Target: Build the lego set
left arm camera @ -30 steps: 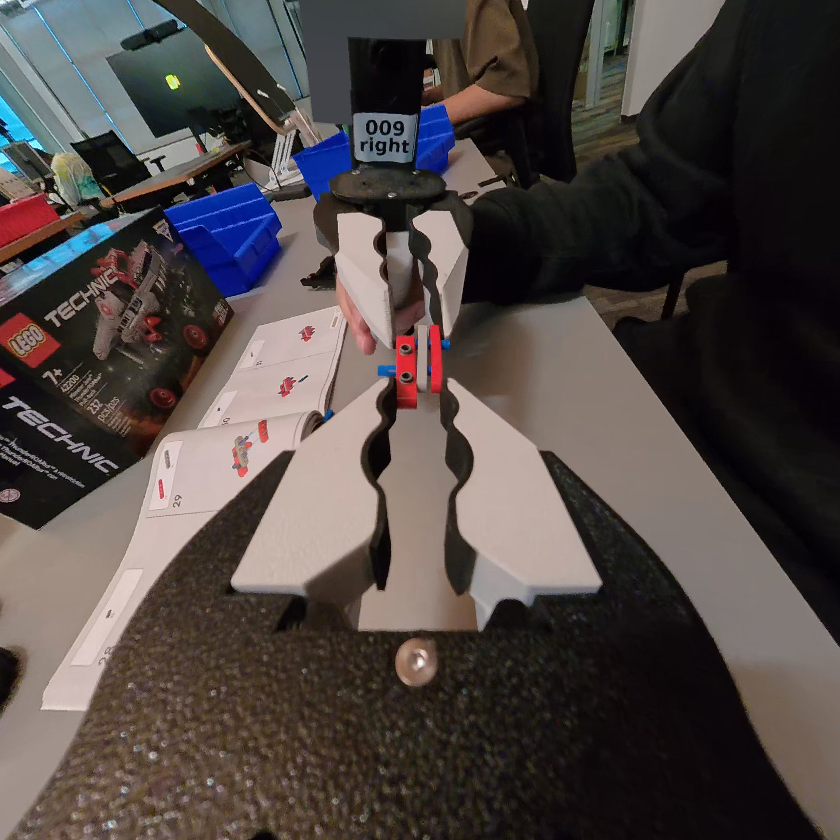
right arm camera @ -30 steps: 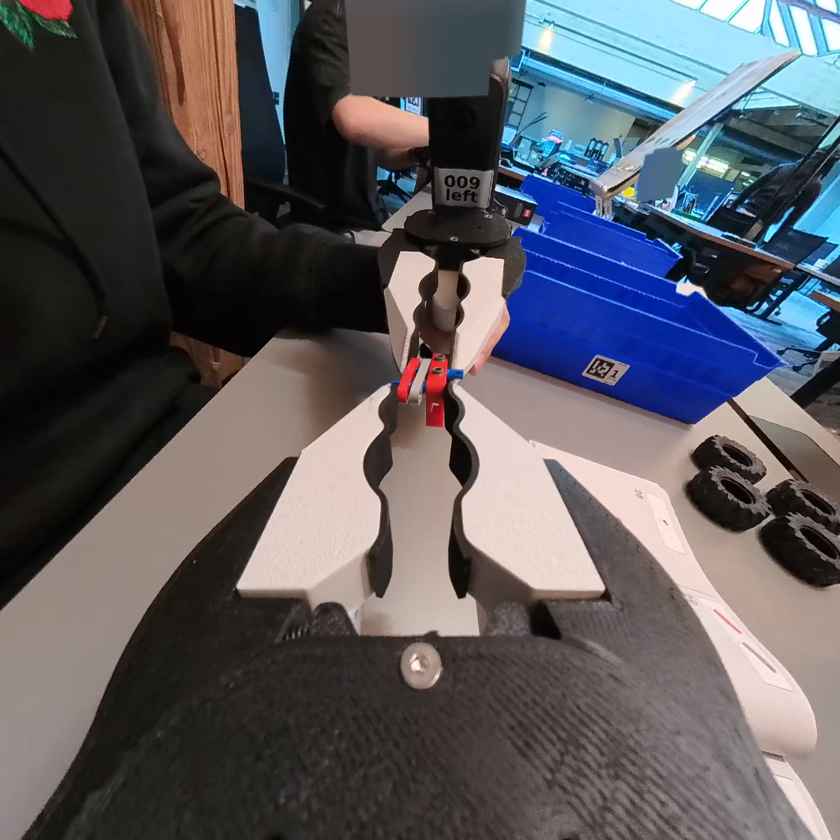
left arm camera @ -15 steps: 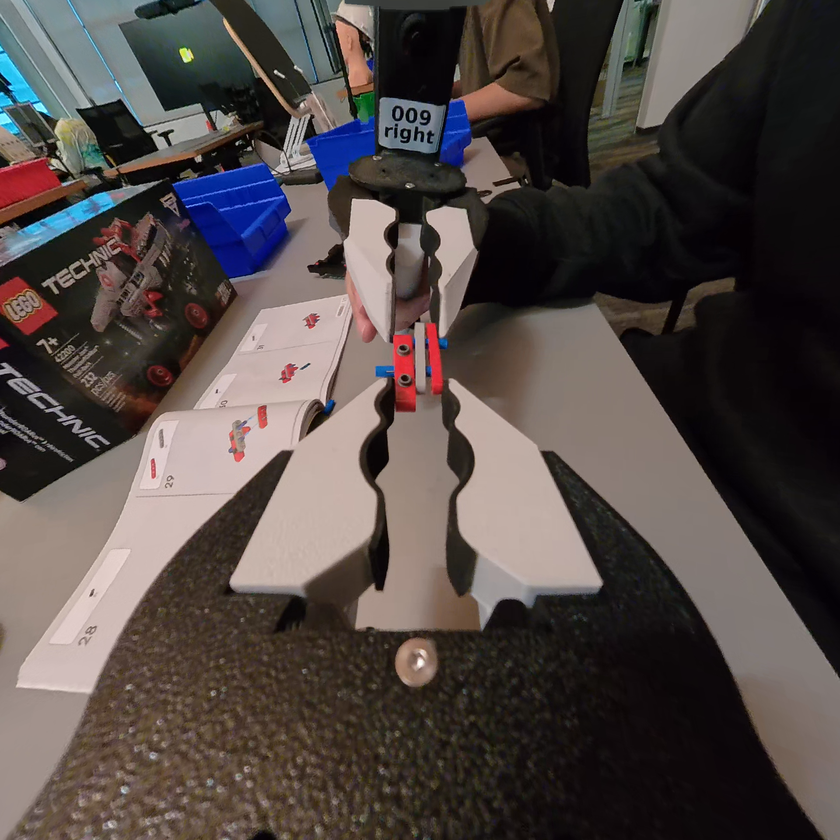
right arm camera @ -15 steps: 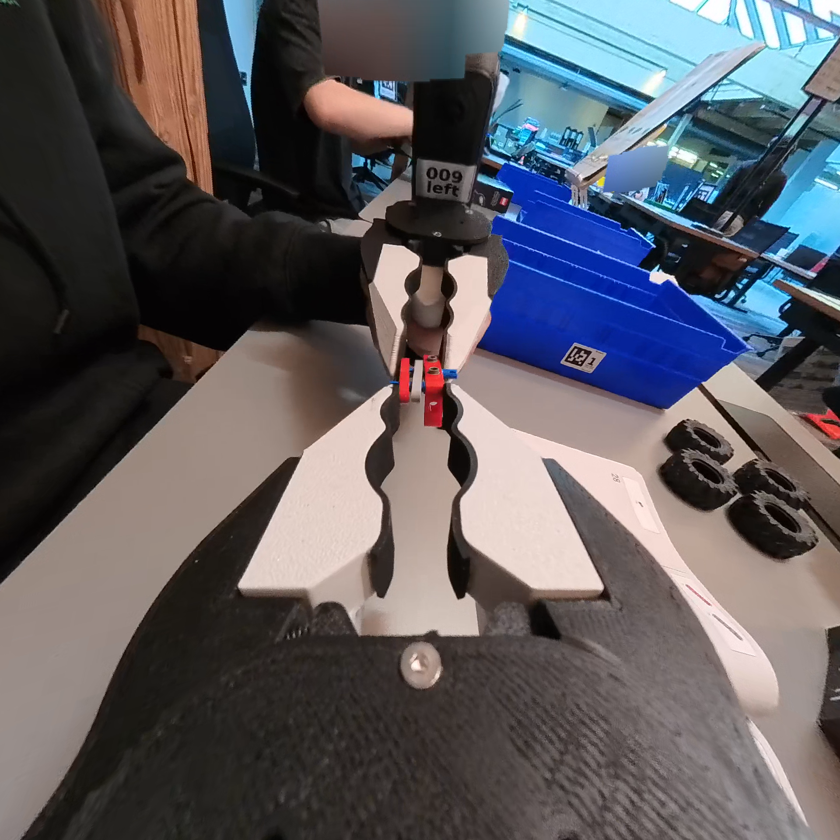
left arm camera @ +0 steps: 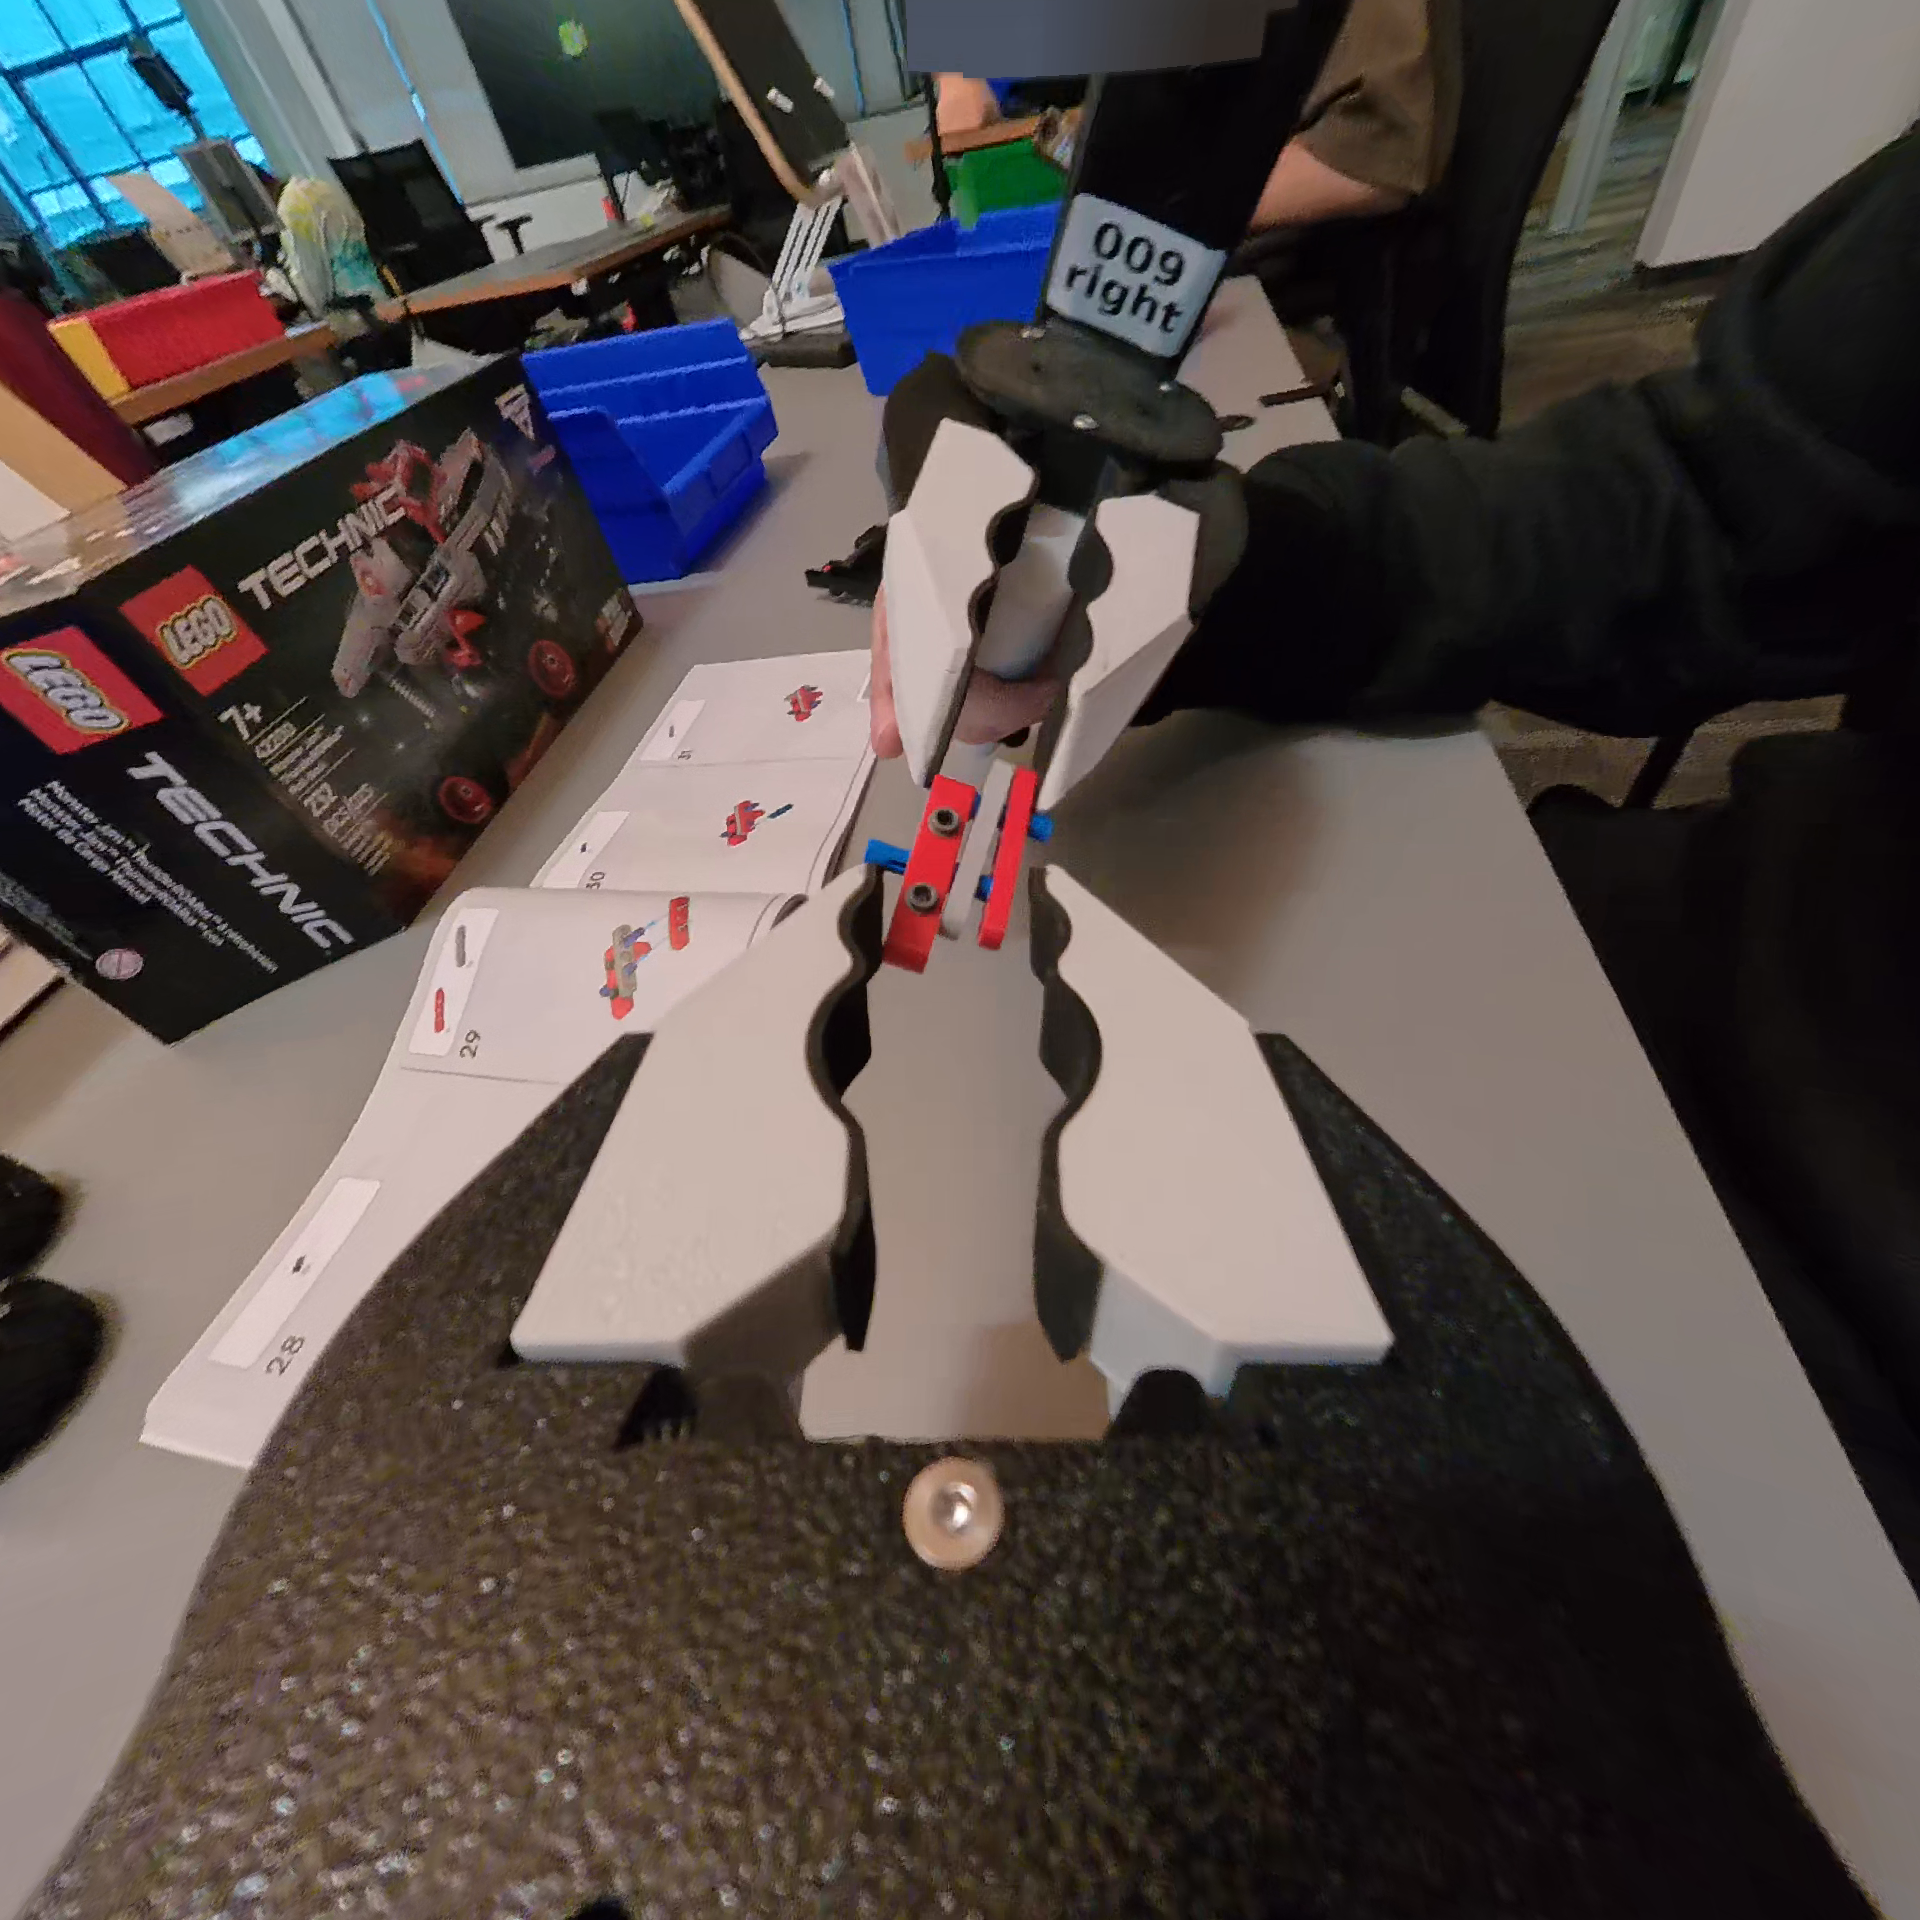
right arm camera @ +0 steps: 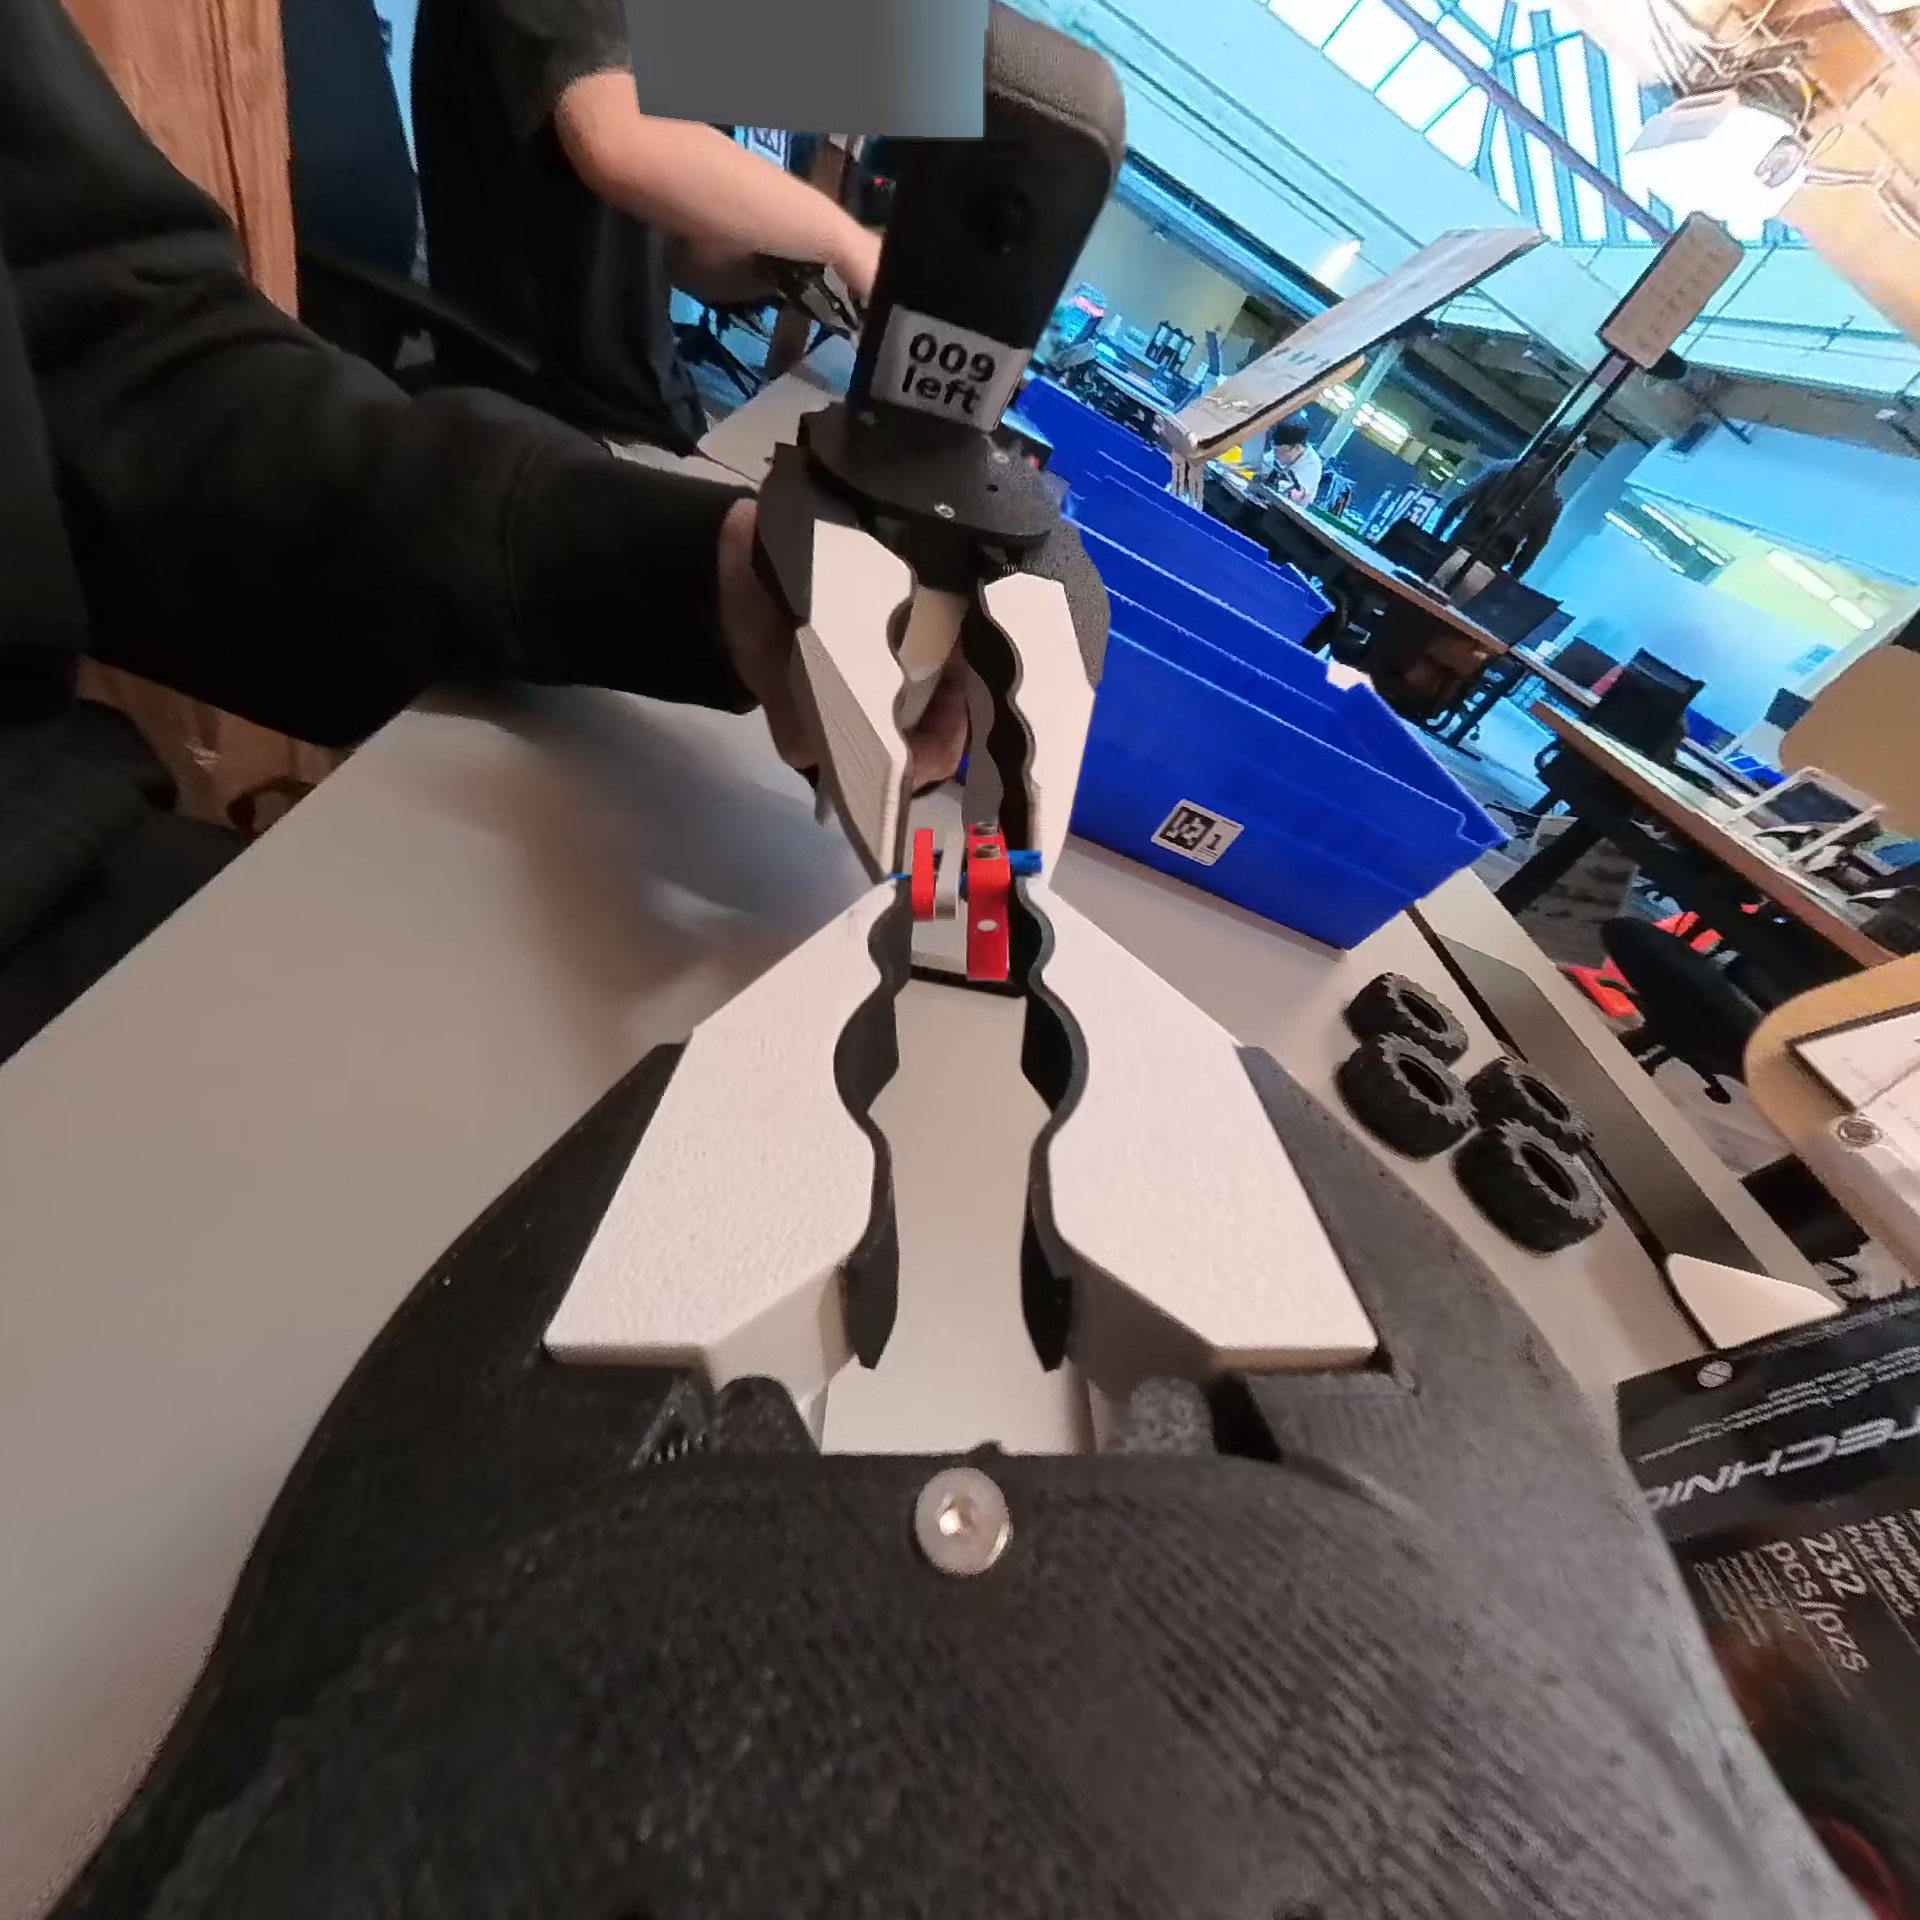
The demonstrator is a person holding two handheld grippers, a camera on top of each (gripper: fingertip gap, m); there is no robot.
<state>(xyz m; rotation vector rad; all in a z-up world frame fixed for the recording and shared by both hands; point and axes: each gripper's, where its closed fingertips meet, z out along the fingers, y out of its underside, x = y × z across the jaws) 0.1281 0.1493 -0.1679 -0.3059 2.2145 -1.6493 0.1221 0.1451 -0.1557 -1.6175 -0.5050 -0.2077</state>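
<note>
Tilted since a second ago: small red-and-grey Lego sub-assembly with blue pins (left arm camera: pixel 961 868) now leans clockwise in left wrist view, was upright. Camera angles shifted too; box and booklet sit lower-left, closer. Still pinched between both claws above the grey bench (left arm camera: pixel 1299 935).

Left claw (left arm camera: pixel 956 914) narrow, tips at the lower end of the assembly, apparently clamping it. Right claw (right arm camera: pixel 961 940) narrow likewise, closed on the opposite end; seen at 12 o'clock in left view.

Progress, judged: early. Only this small pinned stack built. Open white instruction booklet (left arm camera: pixel 540 966) at 9 o'clock. Four black rubber tyres (right arm camera: pixel 1465 1112) loose at 3 o'clock in right view, unmounted. Black Lego set box (left arm camera: pixel 281 686) at 10 o'clock. Blue plastic bins (right arm camera: pixel 1247 748) at 1 o'clock in right view. Bulk of build left.

Hard to make out: exact contact of tips on bricks, whether pins fully seated, bin contents. Motion blur in right view. Box cut off by frame edge.
</note>
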